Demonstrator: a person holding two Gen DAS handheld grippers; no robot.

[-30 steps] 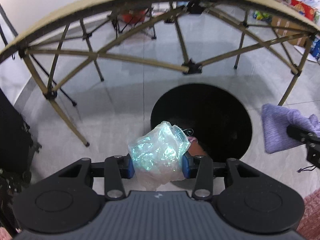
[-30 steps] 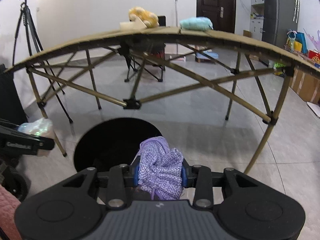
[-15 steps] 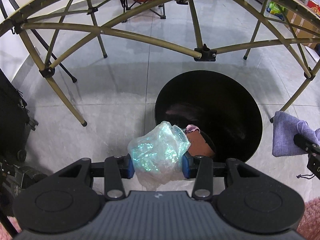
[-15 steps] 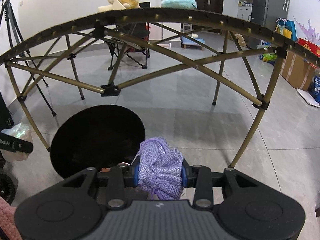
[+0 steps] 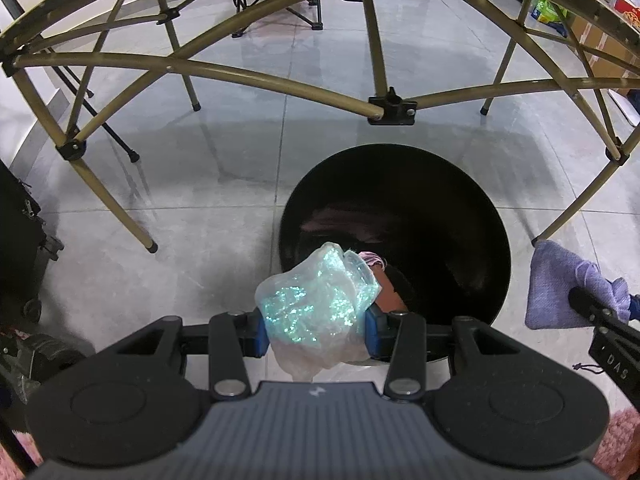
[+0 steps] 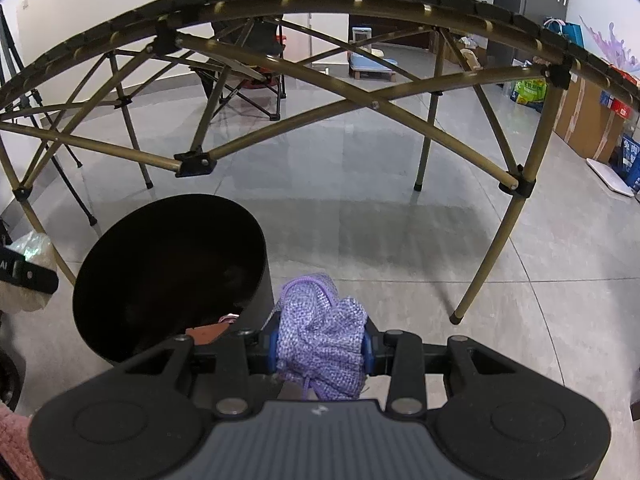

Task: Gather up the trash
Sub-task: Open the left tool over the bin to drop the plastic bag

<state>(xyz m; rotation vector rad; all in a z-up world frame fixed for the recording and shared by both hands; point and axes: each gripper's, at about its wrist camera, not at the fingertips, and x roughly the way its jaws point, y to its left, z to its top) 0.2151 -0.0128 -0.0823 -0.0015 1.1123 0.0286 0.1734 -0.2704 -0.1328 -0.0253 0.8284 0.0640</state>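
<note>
Beside the black bin's rim, both grippers clamp trash.

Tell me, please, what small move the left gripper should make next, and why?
Probably ease the left gripper a little forward before opening: its iridescent plastic wad hangs right at the near rim of the black bin, partly short of the opening, so a release here might miss.

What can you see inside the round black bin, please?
Inside the round black bin, a pink item and a brown piece show near the rim; the dark interior hides the rest.
</note>
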